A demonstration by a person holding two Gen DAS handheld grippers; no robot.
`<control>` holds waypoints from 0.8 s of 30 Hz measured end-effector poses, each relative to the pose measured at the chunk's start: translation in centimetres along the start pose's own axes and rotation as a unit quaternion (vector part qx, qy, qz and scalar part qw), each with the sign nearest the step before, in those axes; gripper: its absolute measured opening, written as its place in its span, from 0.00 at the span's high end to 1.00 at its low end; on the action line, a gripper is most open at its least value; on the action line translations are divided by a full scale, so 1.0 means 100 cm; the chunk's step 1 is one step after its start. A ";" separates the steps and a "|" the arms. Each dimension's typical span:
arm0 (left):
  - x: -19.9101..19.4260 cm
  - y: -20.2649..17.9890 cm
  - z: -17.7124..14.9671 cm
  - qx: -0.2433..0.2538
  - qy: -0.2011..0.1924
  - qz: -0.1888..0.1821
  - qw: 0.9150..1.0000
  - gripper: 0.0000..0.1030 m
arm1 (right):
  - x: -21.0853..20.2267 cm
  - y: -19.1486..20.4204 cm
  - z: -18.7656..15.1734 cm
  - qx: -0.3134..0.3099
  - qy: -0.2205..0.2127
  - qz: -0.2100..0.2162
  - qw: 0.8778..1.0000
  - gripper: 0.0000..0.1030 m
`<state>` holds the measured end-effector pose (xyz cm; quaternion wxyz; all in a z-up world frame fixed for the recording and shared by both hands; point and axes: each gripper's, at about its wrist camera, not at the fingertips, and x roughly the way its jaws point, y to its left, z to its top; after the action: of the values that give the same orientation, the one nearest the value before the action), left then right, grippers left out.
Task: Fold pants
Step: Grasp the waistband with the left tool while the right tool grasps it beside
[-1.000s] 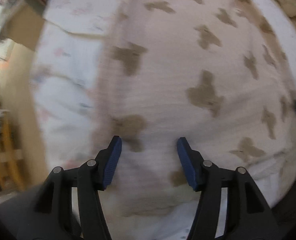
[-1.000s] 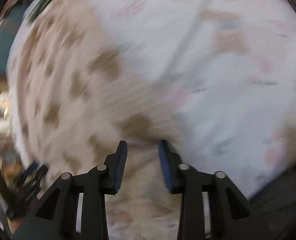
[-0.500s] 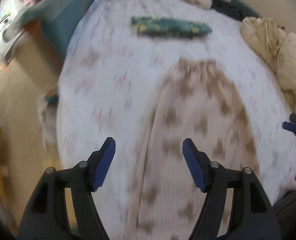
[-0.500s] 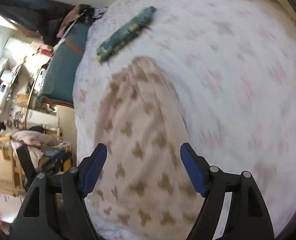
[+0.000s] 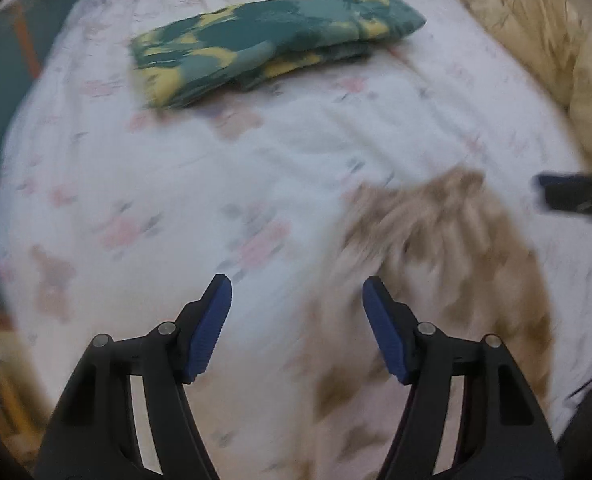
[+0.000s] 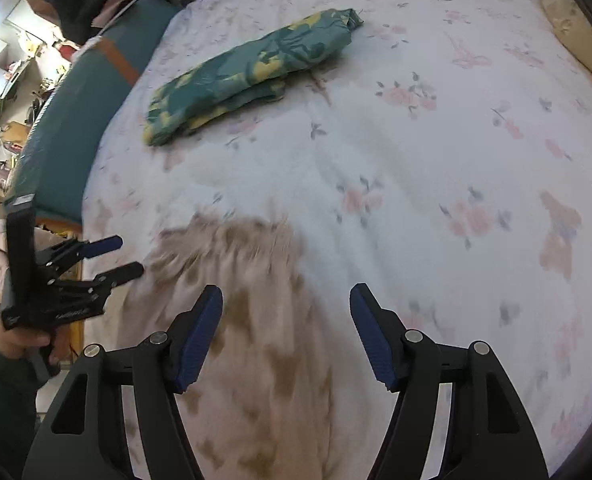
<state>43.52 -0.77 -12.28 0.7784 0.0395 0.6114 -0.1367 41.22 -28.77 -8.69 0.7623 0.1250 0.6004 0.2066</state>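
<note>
The pants [image 5: 435,280] are pale pink with brown marks and lie flat on the floral bed sheet [image 5: 176,200]. Their gathered top edge is just ahead of both grippers. My left gripper [image 5: 296,282] hovers over the pants' left edge, half above bare sheet. Its jaws are closing with nothing between them. In the right wrist view my right gripper [image 6: 287,290] hangs over the pants [image 6: 264,360] near their right edge, jaws closing on nothing. The left gripper [image 6: 126,255] shows at the left of that view, held by a hand [image 6: 20,340].
A folded green and yellow garment [image 5: 272,48] lies farther up the bed, also seen as the garment [image 6: 252,68] in the right wrist view. Crumpled beige bedding [image 5: 535,40] sits at the far right. A teal mattress edge [image 6: 68,120] borders the bed's left side, with a cluttered room beyond.
Both grippers have swept along the pants from close above the cloth to near the gathered top edge. The right jaws stand much wider than a second ago.
</note>
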 end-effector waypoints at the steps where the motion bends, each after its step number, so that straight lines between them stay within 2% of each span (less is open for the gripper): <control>1: 0.007 -0.004 0.005 0.000 0.002 -0.008 1.000 0.38 | 0.009 -0.001 0.005 0.001 0.005 0.001 1.000 0.42; 4: 0.030 -0.014 0.015 0.020 0.008 0.002 1.000 0.38 | 0.039 -0.005 0.016 0.005 0.029 0.006 1.000 0.50; 5: 0.038 -0.015 0.017 0.023 0.013 -0.003 1.000 0.43 | 0.048 -0.005 0.017 0.001 0.038 0.005 0.999 0.51; 6: 0.047 -0.016 0.018 0.023 0.022 -0.015 0.999 0.54 | 0.055 -0.005 0.016 -0.002 0.046 0.003 0.999 0.55; 7: 0.053 -0.018 0.019 0.027 0.027 -0.020 0.999 0.58 | 0.060 -0.004 0.016 -0.008 0.053 0.003 0.999 0.63; 8: 0.054 -0.019 0.019 0.032 0.017 -0.024 0.999 0.64 | 0.064 -0.002 0.016 -0.016 0.057 0.003 0.998 0.82; 9: 0.054 -0.020 0.019 0.036 0.013 -0.043 0.998 0.95 | 0.066 0.001 0.015 -0.025 0.061 0.003 0.998 0.90; 10: 0.055 -0.023 0.020 0.042 0.020 -0.069 0.997 0.94 | 0.065 0.005 0.015 -0.037 0.057 -0.001 0.998 0.94; 13: 0.045 -0.032 0.023 0.078 0.009 -0.052 0.996 0.94 | 0.049 0.017 0.022 -0.072 0.026 -0.025 0.997 0.96; 15: 0.023 -0.033 0.033 0.089 -0.023 -0.046 0.995 0.94 | 0.033 0.018 0.032 -0.069 0.007 -0.024 0.997 0.96; 18: -0.026 -0.036 0.045 0.096 -0.090 -0.036 0.991 0.94 | -0.002 0.034 0.039 -0.102 -0.049 -0.021 0.993 0.96; 20: -0.059 -0.050 0.039 0.136 -0.126 -0.022 0.982 0.94 | -0.024 0.045 0.040 -0.122 -0.073 -0.027 0.989 0.96; 22: -0.078 -0.061 0.027 0.171 -0.136 -0.009 0.976 0.94 | -0.045 0.055 0.033 -0.150 -0.082 -0.023 0.985 0.96; 24: -0.097 -0.067 0.010 0.191 -0.147 -0.016 0.970 0.94 | -0.062 0.060 0.020 -0.175 -0.083 -0.018 0.981 0.96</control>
<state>40.60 -5.79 -1.94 0.8356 0.1567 0.4534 -0.2677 40.95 -26.25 -0.18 0.8233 -0.0044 0.4915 0.2840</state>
